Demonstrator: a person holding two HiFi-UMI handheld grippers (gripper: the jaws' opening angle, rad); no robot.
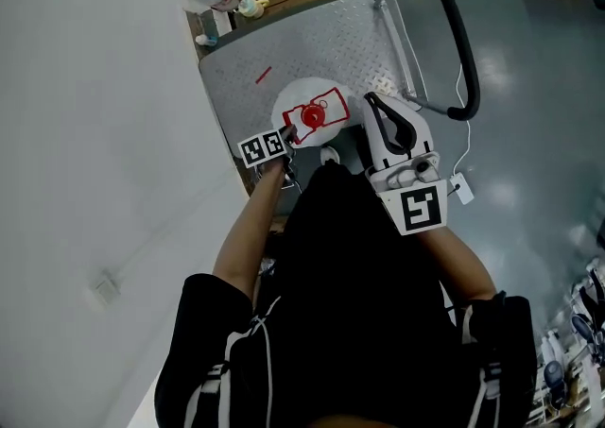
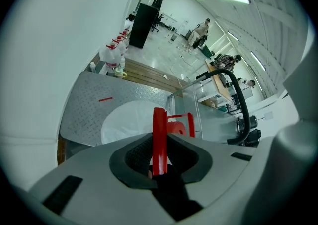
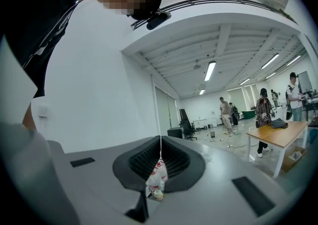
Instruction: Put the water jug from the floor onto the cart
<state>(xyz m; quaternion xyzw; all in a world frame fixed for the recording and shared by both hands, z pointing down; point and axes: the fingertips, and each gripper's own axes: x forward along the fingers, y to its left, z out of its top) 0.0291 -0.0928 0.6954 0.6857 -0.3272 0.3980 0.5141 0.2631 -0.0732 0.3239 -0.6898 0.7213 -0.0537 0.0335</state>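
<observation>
Grey floor (image 1: 534,143) and white wall (image 1: 95,133) flank the checker-plate cart (image 1: 293,39).

White water jug (image 1: 293,100) with red handle (image 2: 159,139), grey diamond-patterned cart (image 1: 284,39), black push bar (image 1: 460,39)

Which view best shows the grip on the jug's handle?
The left gripper view: the red handle clamped in the jaws of the left gripper. The head view shows it from above on the water jug; the right gripper view misses it.
</observation>
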